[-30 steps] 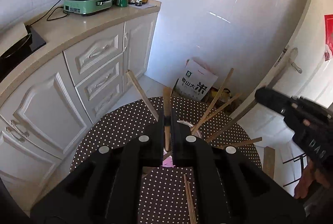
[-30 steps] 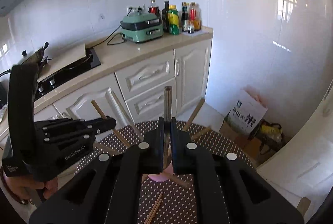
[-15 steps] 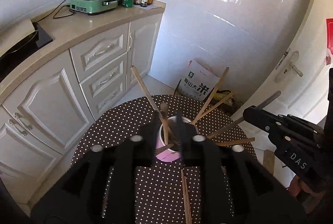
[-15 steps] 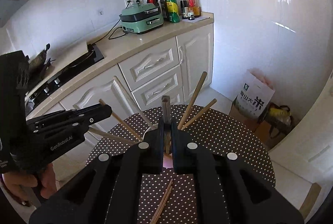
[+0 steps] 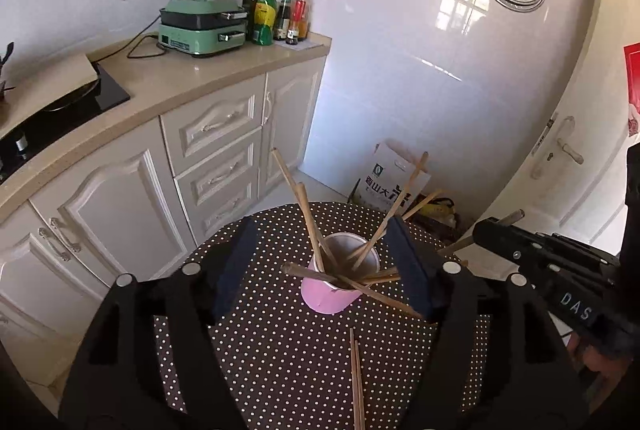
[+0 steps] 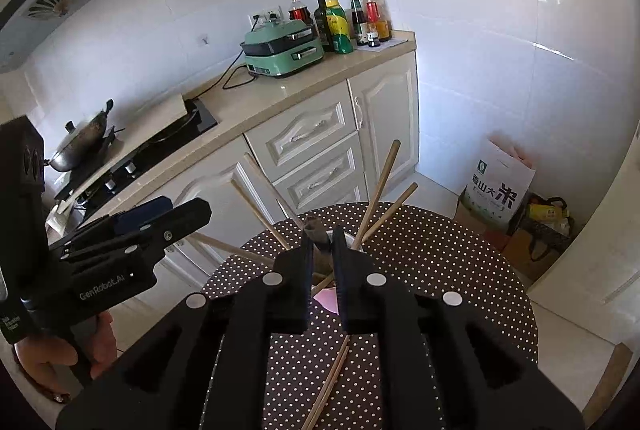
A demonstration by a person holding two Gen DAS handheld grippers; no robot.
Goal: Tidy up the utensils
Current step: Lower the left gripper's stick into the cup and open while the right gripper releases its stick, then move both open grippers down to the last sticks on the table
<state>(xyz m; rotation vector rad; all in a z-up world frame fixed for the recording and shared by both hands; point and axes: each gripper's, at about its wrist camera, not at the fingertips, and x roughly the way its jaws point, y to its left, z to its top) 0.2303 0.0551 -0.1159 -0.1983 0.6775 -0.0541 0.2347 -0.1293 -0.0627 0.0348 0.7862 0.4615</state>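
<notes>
A pink cup [image 5: 332,294] with several wooden chopsticks fanned out in it stands on the round dotted table [image 5: 280,350]. My left gripper [image 5: 320,222] is open and its jaws are still opening. They stand wide on either side of the cup, and no pad touches anything. In the right wrist view it shows as the left gripper [image 6: 192,210], off to the left. My right gripper [image 6: 322,234] hangs over the cup [image 6: 326,300], its jaws starting to open, a dark-tipped chopstick [image 6: 318,228] still pinched between them. Two loose chopsticks [image 5: 356,382] lie on the table nearer to me.
Behind the table runs a kitchen counter [image 5: 192,82] with a green cooker [image 5: 202,30], several bottles [image 5: 280,16] and a hob [image 5: 60,110]. A rice bag [image 5: 394,186] sits on the floor. A door [image 5: 568,150] is at the right.
My left gripper opened and drew back and up, letting go of its chopstick, which now stands in the cup. My right gripper shifted a little over the cup, its chopstick sitting lower.
</notes>
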